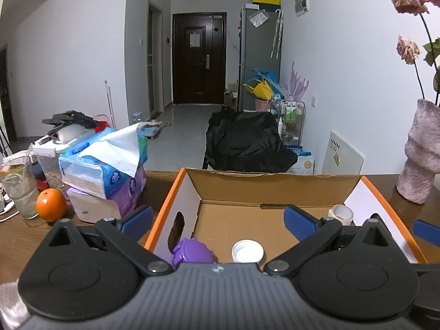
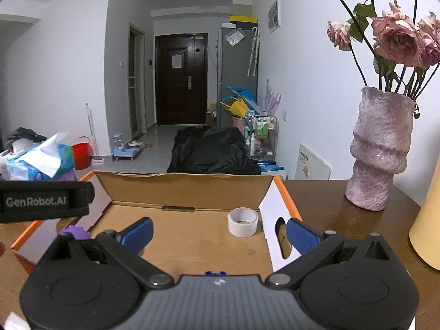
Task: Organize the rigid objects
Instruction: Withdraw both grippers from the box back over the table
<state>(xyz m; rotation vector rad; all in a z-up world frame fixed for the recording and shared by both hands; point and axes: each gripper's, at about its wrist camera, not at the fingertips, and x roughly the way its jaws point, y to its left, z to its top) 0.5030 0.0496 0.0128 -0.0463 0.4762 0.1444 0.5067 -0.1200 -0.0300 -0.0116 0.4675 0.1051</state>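
Both the left gripper (image 1: pixel 218 221) and right gripper (image 2: pixel 219 231) gape wide, empty, over the cardboard box (image 1: pixel 275 187). Inside: a half-hidden purple lid (image 1: pixel 192 251), white cap (image 1: pixel 247 250) and tape roll (image 2: pixel 243 221).

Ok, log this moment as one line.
left claw open, empty | right claw open, empty | box holds tape roll, white cap, purple cap

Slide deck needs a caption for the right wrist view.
Open tongs hover empty over a cardboard box holding a tape roll.
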